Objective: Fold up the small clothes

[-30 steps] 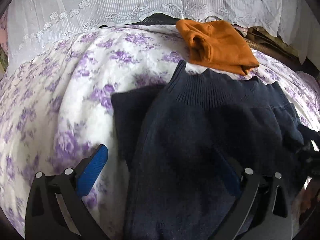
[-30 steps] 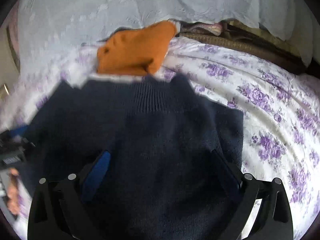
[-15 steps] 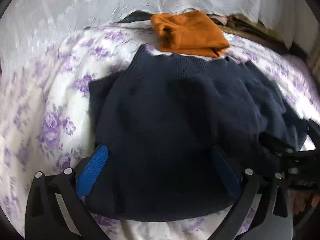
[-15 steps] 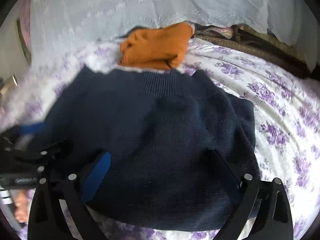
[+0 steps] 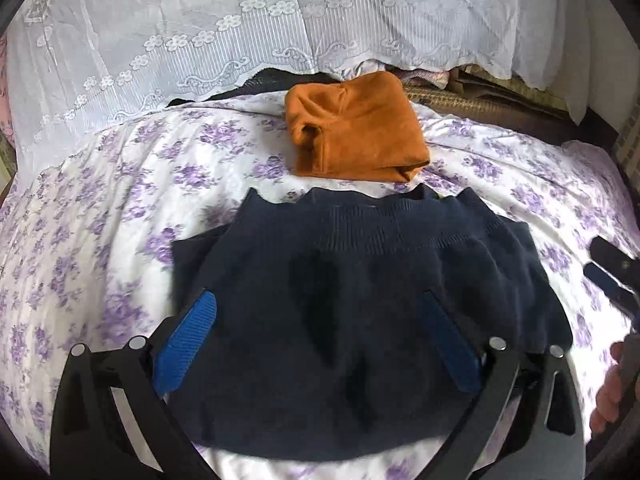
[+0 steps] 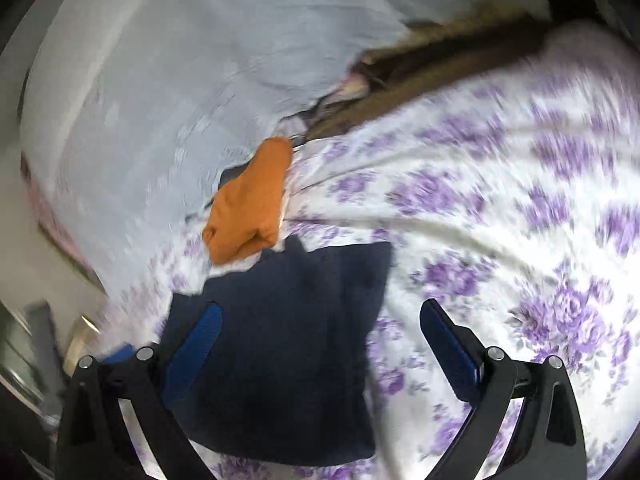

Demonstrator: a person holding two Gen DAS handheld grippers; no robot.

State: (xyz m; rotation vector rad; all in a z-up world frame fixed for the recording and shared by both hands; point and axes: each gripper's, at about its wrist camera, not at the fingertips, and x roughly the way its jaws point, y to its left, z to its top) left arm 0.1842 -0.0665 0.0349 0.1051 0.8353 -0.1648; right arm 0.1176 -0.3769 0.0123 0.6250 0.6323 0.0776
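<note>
navy knit garment (image 5: 360,312) lying folded into a rough rectangle on the purple-flowered bedsheet (image 5: 100,216), ribbed band toward the far side, just short of the folded orange garment (image 5: 356,136) near the lace curtain (image 5: 240,40). left gripper (image 5: 320,336) hovering over the near half of the navy piece, jaws spread wide, blue pads (image 5: 186,344) clear on either side, pinching nothing. right gripper (image 6: 320,344) likewise spread and empty, off by the navy garment's right edge, its left finger over the dark cloth and its right finger over bare sheet; that view blurred, so fine detail lost. a sleeve or under-layer poking out at the left side of the fold, and the near hem bowed rather than straight.

judged step: tidying or closing the last fold. best done by tucking in the stray left flap first, then pinching both near corners low, through all layers, lifting together and laying the hem up onto the ribbed band. worth keeping the two corners level and the cloth taut between them, since thick knit tends to slump and spring open; worth stopping short of the orange piece
</note>
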